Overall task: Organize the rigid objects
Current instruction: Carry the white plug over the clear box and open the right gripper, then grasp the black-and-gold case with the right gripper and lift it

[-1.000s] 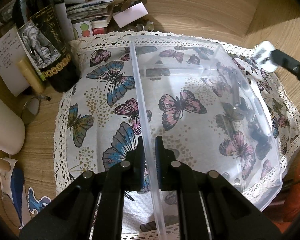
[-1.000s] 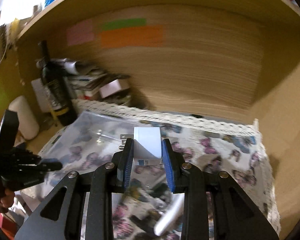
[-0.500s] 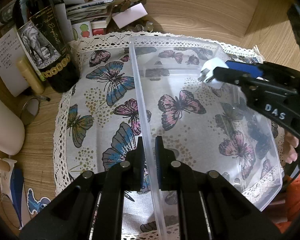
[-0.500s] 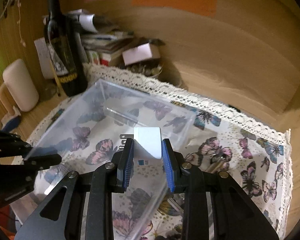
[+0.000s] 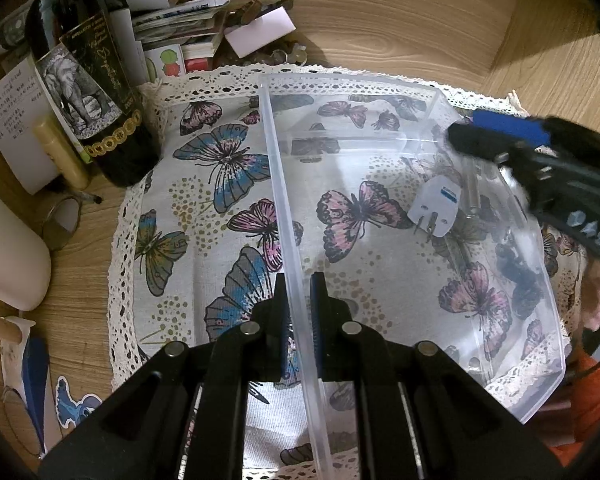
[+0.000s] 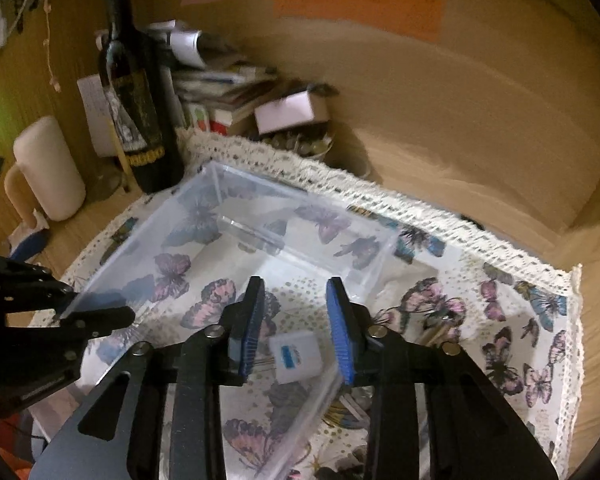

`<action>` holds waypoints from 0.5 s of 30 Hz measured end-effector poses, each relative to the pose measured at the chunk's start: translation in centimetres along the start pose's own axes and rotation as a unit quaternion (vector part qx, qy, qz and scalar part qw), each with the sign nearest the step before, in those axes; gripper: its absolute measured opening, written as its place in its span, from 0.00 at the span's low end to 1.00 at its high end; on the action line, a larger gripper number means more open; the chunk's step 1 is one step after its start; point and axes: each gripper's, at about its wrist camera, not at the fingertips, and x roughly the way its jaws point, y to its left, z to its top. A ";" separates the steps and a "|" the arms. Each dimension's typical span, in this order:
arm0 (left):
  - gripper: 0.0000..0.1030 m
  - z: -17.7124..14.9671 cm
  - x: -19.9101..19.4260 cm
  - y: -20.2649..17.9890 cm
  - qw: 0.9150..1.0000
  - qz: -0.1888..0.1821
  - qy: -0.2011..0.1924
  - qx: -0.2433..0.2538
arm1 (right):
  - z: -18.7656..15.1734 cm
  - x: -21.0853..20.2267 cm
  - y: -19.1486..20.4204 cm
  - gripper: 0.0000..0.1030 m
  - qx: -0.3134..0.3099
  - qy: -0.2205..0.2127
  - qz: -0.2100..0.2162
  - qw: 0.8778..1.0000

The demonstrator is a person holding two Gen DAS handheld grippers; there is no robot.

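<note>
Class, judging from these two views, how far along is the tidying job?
Done: the plug lies inside the bin, released. In hand: the left gripper clamps the bin's wall; the right gripper is open above the plug. Left: items beside the bin on the cloth.

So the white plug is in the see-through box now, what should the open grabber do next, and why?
Probably lift the right gripper up and out of the clear box. Its jaws are open and empty, and the white plug lies loose on the box floor, so that drop looks done. The left gripper is clamped on the box's wall, steadying it, so the right one is free to fetch another item.
</note>
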 end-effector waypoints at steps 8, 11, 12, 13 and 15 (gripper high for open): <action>0.10 0.0 0.1 0.1 1.000 0.000 0.000 0.000 | -0.4 -5.4 -3.1 0.37 0.027 -0.055 -0.050 0.997; 0.10 0.0 0.1 0.1 1.000 0.000 0.000 -0.001 | -1.1 -7.0 -4.8 0.39 0.041 -0.061 -0.072 0.995; 0.10 0.0 0.1 0.1 1.000 0.000 0.000 -0.001 | -1.4 -7.3 -5.3 0.40 0.046 -0.060 -0.079 0.994; 0.10 0.0 0.1 0.1 1.000 0.000 0.000 -0.001 | -1.8 -7.6 -5.8 0.40 0.052 -0.059 -0.087 0.993; 0.10 0.0 0.1 0.1 1.000 0.000 0.000 0.000 | -2.6 -7.7 -6.8 0.43 0.062 -0.049 -0.096 0.992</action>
